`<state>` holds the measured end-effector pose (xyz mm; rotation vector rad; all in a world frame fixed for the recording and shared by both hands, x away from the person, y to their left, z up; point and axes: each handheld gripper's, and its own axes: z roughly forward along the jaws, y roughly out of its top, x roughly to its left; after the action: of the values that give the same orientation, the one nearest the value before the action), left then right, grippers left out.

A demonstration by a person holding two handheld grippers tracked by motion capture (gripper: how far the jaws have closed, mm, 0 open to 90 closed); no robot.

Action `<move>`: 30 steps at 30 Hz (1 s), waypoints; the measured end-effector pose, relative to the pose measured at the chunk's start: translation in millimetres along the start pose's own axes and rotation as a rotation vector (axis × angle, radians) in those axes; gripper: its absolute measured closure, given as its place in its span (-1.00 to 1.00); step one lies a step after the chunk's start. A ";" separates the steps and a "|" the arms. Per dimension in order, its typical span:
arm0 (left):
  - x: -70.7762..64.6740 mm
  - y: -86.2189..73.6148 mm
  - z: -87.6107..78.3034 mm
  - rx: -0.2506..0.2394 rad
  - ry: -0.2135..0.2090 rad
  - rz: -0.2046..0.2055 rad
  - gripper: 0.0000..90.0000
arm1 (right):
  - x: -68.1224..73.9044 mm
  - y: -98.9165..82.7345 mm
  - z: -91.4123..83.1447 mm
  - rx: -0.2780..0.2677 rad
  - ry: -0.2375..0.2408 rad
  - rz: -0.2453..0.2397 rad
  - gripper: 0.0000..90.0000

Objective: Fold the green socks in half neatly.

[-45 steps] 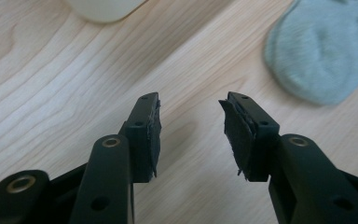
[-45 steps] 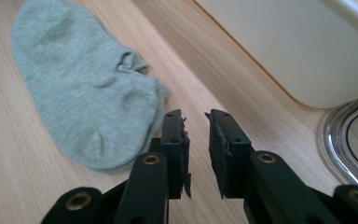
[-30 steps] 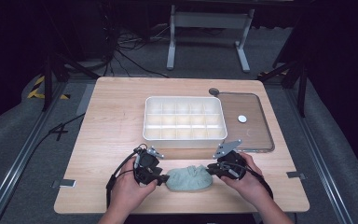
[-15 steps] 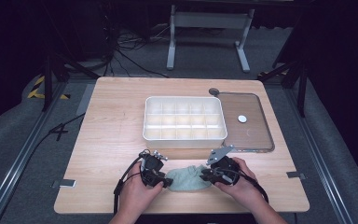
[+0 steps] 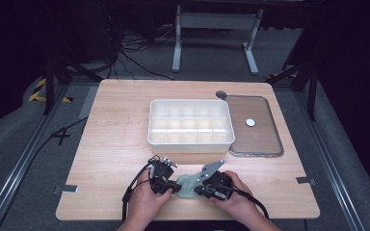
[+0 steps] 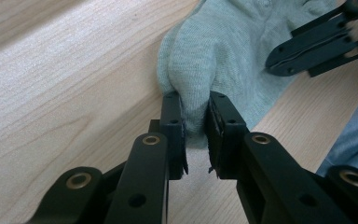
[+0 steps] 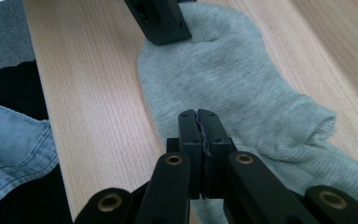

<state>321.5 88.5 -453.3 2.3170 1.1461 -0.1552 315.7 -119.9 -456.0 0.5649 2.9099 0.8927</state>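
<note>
Left gripper and right gripper – both low, facing – pinching the grey sock

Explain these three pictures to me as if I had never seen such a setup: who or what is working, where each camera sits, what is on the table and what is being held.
No machine works here: a person holds a black two-jawed hand tool in each hand. The high view looks down on the light wooden table from above the person's side, with the left tool and right tool near the front edge. The other two pictures come from small cameras riding on each tool, looking along its jaws.

On the table lie a pale grey-green knitted sock, a white plastic tray with many compartments, and beside it a clear flat lid with a white round spot.

The left tool's jaws have just been closing and pinch a fold of the sock. The right tool's jaws have closed tight, seemingly on the sock's edge.
</note>
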 end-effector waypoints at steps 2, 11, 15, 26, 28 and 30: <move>-0.6 -0.2 -0.7 -0.008 -0.003 0.001 0.76 | 1.1 -0.3 -0.1 0.001 -0.007 -0.006 1.00; -5.8 1.5 -9.0 -0.137 -0.137 0.002 0.80 | 0.8 -1.8 0.7 -0.010 -0.001 0.000 1.00; -10.4 3.5 -12.0 -0.156 -0.159 0.029 0.81 | 0.2 -2.1 1.4 -0.019 0.002 -0.006 1.00; -16.6 6.7 -23.8 -0.111 -0.095 0.031 0.82 | -15.1 -13.0 -28.4 -0.110 -0.021 0.079 0.99; -18.2 7.5 -26.4 -0.088 -0.086 0.029 0.83 | -22.1 -18.9 -35.1 -0.099 -0.043 0.112 0.99; -19.2 8.8 -26.6 -0.083 -0.080 0.032 0.82 | -26.7 -24.2 -34.3 -0.085 -0.043 0.142 0.99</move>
<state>312.6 84.5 -420.7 2.2344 1.0555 -0.1836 327.6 -166.3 -442.4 0.7823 2.8061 1.0017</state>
